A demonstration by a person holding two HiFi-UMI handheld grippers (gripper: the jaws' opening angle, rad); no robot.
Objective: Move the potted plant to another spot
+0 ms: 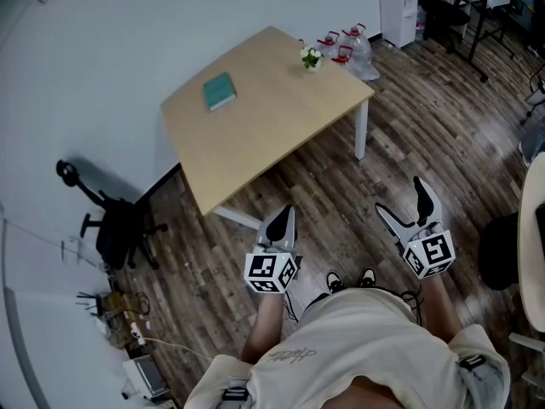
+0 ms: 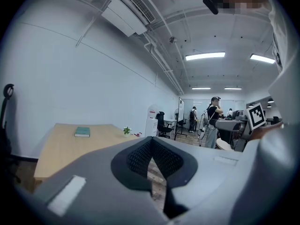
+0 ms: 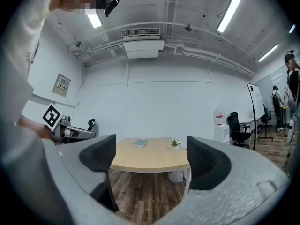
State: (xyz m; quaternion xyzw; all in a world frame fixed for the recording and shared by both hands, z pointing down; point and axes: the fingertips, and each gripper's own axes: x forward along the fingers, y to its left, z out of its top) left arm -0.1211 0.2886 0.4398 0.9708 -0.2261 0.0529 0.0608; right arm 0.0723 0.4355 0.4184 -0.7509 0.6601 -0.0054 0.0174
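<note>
The small potted plant (image 1: 311,57) with white flowers stands near the far right corner of the light wooden table (image 1: 272,135). It also shows in the left gripper view as the plant (image 2: 126,131) and in the right gripper view as the plant (image 3: 176,144). Both grippers hang over the floor well short of the table. My left gripper (image 1: 285,220) is shut, its pads (image 2: 140,158) meeting with nothing between them. My right gripper (image 1: 400,198) stands open and empty, framing the table between its jaws (image 3: 150,161).
A teal book (image 1: 220,90) lies on the table's far left part. Water jugs (image 1: 353,49) and a dispenser (image 1: 398,7) stand behind the table. A black office chair (image 1: 119,228) sits by the left wall. People (image 2: 213,125) stand far off.
</note>
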